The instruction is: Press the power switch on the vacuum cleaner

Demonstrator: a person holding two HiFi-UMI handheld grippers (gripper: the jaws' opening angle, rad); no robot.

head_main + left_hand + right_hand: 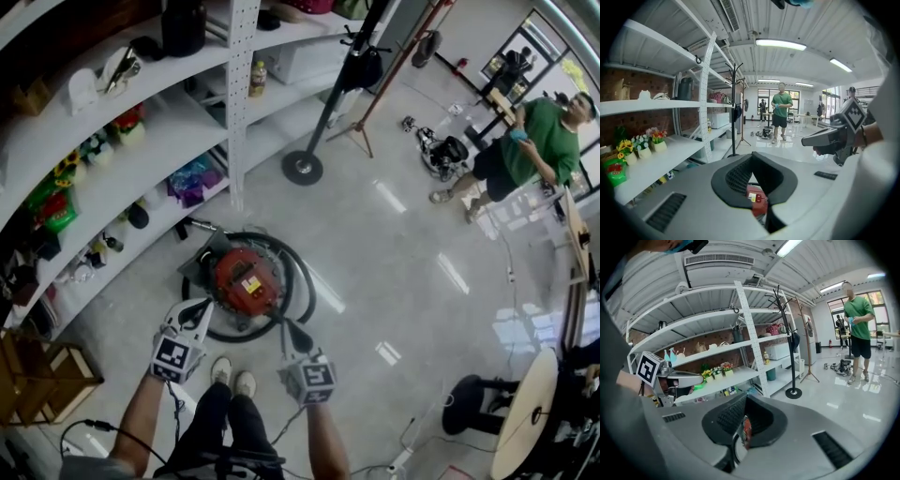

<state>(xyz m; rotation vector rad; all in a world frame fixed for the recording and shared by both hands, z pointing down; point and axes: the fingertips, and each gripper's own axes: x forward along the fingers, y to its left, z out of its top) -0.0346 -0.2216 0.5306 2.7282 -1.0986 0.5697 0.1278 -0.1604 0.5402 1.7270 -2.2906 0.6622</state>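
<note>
Red canister vacuum cleaner (246,281) sat on the floor (403,253) inside its coiled hose (306,286), just ahead of the person's shoes (232,377). Left gripper (199,311) hovered at its near-left edge, right gripper (289,330) at near-right. Both sets of fingers were closed tip to tip, holding nothing. Switch couldn't be picked out, probably on top. Press looked not yet made, whole push left

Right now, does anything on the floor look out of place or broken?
Nothing looks spilled or broken. The red vacuum cleaner sits on the floor with its black hose looped around it; some dark gear lies loose on the floor near the person in green.
</note>
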